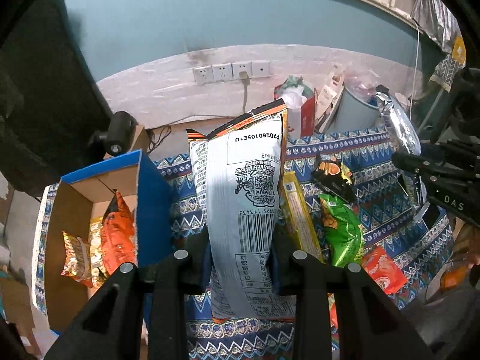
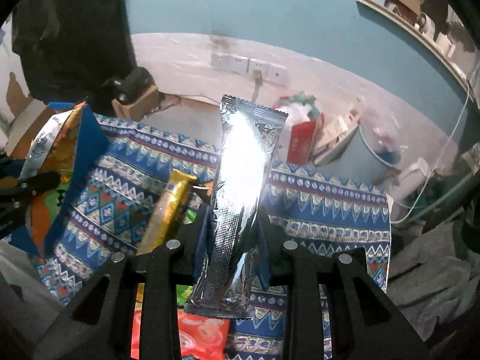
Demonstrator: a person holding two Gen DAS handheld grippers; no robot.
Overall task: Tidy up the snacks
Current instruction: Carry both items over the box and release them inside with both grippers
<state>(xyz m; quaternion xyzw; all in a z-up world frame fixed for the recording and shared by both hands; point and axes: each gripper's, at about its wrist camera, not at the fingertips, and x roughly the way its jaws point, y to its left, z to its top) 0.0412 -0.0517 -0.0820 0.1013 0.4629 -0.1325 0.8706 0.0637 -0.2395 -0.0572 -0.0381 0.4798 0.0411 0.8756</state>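
Over the patterned blue cloth on the tabletop, both my tongs are busy right now. My left tongs are clamped tight on a big snack bag, back side facing me, so I'm looking at the barcode, a QR code and a printed date code. It has orange and black edges and sticks up clear of the cloth.

My right tongs are squeezed shut around a long silver foil packet, which stands nearly upright with crimped ends top and bottom, catching a lot of glare. From the left view I can also see that same packet off at the right edge, held above the cloth.

Left of the cloth's middle sits the blue cardboard box, open on top, already holding an orange bag and a couple of gold-coloured packs.

Still lying on the cloth, just right of the bag I'm holding: a long yellow bar, a dark packet with orange on it, a green bag and a red-orange packet nearest to me.

Beyond the cloth's far edge, there's a row of wall sockets with one cable plugged in, a red gift bag and a pale round bin stuffed with plastic.
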